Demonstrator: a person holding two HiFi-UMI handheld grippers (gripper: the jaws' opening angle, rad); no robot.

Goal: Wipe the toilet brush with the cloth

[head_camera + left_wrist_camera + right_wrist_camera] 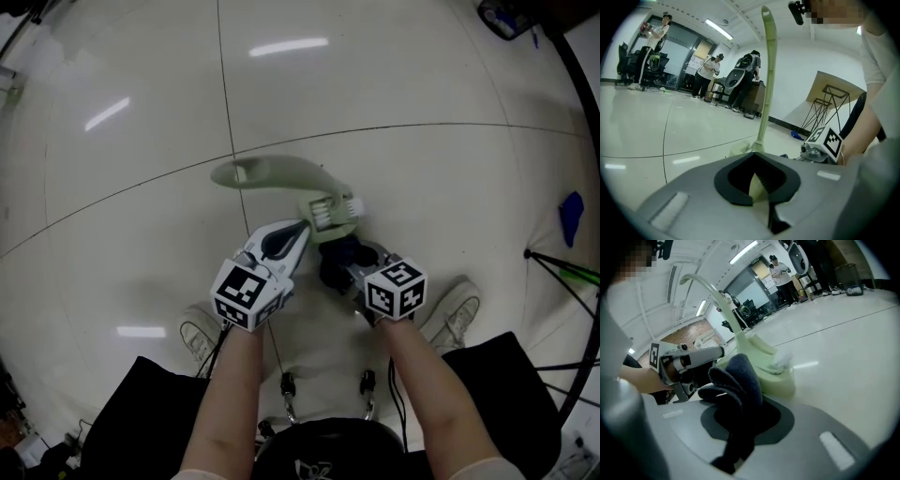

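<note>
Head view: from above, facing steeply down on the floor (pixel 422 94), both forearms (pixel 230 394), the left gripper (pixel 298 228) and the right gripper (pixel 343 269). Left gripper view: low, looking along its own jaws, close on the toilet brush (pixel 767 70) handle. Right gripper view: likewise low, close on the cloth (pixel 736 376). All three views share the brush, and each gripper view catches the other gripper at its edge.

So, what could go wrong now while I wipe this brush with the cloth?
1. The left gripper grips the toilet brush only near its head; the long handle hangs free, so rubbing may twist it loose.
2. The cloth is bunched in the right gripper; it could pull out.
</note>
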